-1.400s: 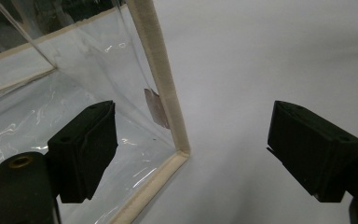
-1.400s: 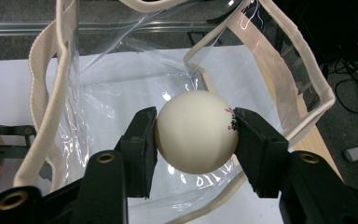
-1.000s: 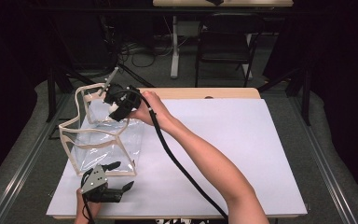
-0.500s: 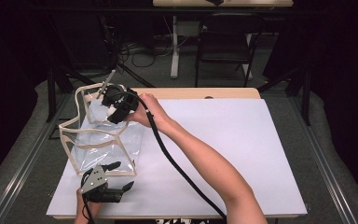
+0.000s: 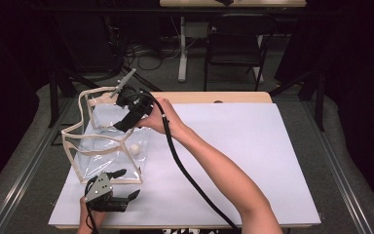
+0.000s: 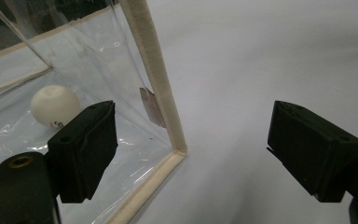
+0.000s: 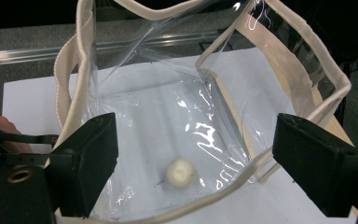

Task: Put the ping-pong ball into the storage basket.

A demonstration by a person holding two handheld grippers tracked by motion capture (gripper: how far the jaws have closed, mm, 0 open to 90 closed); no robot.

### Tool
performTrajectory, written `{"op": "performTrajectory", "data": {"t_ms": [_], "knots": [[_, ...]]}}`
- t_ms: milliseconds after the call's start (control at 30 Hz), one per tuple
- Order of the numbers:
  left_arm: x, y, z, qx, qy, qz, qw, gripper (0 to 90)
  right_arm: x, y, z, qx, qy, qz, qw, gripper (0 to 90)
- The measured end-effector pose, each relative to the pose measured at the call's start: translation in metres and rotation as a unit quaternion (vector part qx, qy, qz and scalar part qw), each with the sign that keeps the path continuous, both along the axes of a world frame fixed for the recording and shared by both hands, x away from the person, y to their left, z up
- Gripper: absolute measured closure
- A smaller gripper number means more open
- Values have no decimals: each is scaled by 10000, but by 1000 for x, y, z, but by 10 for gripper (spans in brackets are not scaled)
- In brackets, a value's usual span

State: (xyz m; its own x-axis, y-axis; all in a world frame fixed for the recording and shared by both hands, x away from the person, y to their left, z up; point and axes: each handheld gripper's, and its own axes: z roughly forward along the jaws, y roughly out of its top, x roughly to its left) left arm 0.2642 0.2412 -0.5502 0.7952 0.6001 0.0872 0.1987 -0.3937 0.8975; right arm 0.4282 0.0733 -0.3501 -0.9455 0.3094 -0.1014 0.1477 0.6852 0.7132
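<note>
Ball (image 7: 180, 173) lies on the floor of the clear bag (image 5: 97, 161), which stands open-mouthed at the table's (image 5: 272, 161) left side, so I judge the drop done. My right gripper (image 5: 126, 119) hangs over the bag's mouth; its jaws have just been opening and now stand wide apart with nothing between them. My left gripper (image 5: 126, 192) waits at the bag's near corner, jaws apart and empty. I see 1 step left: lifting the right gripper clear.
</note>
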Motion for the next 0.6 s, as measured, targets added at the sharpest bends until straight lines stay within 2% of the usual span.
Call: {"op": "performTrajectory", "data": {"t_ms": [167, 600], "knots": [[1, -1, 0, 18, 13, -26, 10000, 161, -2, -12, 3, 130, 7, 1, 9999, 70], [1, 0, 0, -4, 13, -6, 10000, 161, -2, -42, -2, 142, 52, -169, 9997, 29]]}}
